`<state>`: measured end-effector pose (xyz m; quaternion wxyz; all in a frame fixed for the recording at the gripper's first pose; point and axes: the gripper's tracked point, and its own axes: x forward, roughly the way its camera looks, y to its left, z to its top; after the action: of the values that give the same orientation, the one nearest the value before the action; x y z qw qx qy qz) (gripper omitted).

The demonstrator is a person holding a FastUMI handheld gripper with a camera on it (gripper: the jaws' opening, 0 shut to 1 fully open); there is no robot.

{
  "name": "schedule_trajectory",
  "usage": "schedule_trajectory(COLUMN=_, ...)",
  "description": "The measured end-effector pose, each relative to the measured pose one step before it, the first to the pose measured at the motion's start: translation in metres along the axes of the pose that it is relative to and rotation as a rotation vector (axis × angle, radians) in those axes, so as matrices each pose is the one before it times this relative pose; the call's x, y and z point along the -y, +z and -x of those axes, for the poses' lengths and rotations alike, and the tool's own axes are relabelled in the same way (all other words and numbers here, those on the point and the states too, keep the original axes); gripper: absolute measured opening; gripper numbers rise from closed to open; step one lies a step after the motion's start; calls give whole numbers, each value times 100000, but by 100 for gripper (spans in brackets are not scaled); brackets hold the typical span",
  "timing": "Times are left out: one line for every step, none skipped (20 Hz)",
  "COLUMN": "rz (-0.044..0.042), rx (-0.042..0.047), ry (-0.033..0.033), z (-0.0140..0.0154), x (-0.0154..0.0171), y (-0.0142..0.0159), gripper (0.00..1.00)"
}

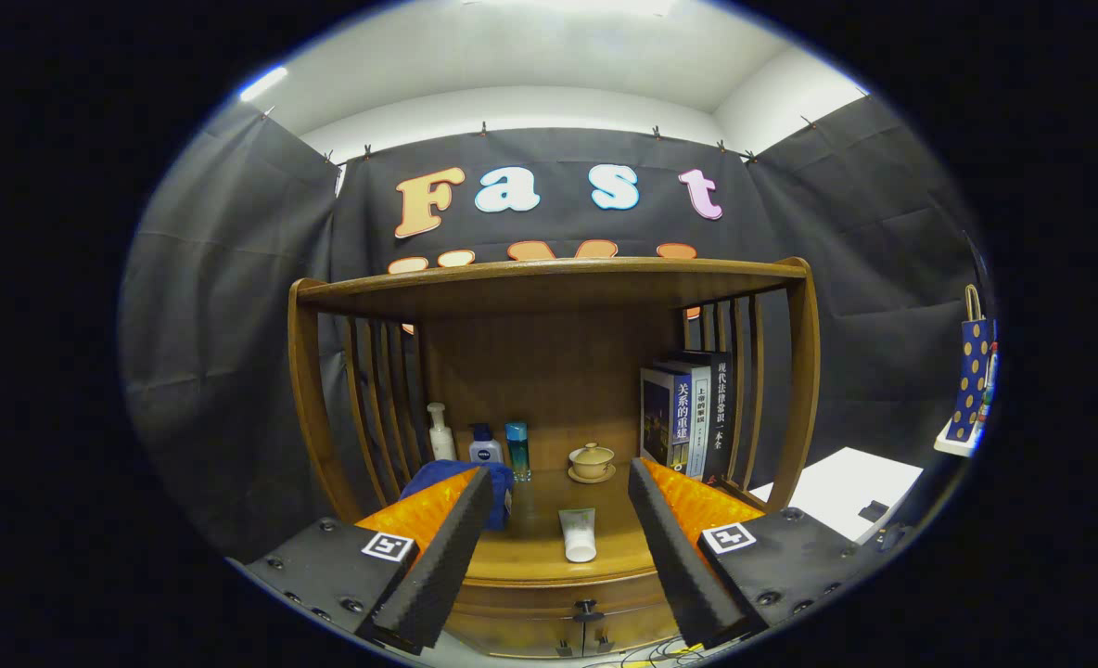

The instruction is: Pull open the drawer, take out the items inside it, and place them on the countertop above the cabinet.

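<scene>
hovering with fingers (558, 557) spread wide and empty above the tabletop (530, 557), the gripper faces the closed drawer (568, 626) below its front edge, which should slide stiffly on wood, best hooked at the small dark knob (588, 610).

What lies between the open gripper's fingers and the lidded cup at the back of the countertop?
In the gripper view, a white tube lies on the countertop between the gripper fingers, short of the lidded cup.
</scene>
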<state>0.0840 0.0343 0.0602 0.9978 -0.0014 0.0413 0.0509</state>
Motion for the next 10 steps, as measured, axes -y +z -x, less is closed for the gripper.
schedule_trajectory(rz=-22, rx=-152, ry=102, z=125, x=-125, y=58, gripper=97)
schedule_trajectory(rz=-50, rx=-77, ry=-41, z=-32, x=79, y=-115, gripper=97)
schedule_trajectory(rz=16, rx=-103, ry=-31, z=66, x=-14, y=-2, gripper=97)
schedule_trajectory(rz=-20, rx=-172, ry=-85, z=-35, x=16, y=-158, gripper=97)
schedule_trajectory(rz=-117, rx=-225, ry=-47, z=13, x=5, y=-51, gripper=97)
schedule_trajectory(rz=-247, rx=-198, ry=-10, z=-143, x=24, y=-131, gripper=97)
schedule_trajectory(rz=-338, rx=-199, ry=68, z=30, x=-6, y=-56, gripper=97)
schedule_trajectory(rz=-351, rx=-192, ry=171, z=-19, x=-70, y=-116, gripper=97)
schedule_trajectory(rz=-120, rx=-192, ry=24, z=34, x=-39, y=-32, gripper=97)
schedule_trajectory(rz=-22, rx=-39, ry=-192, z=-47, x=123, y=-22, gripper=97)
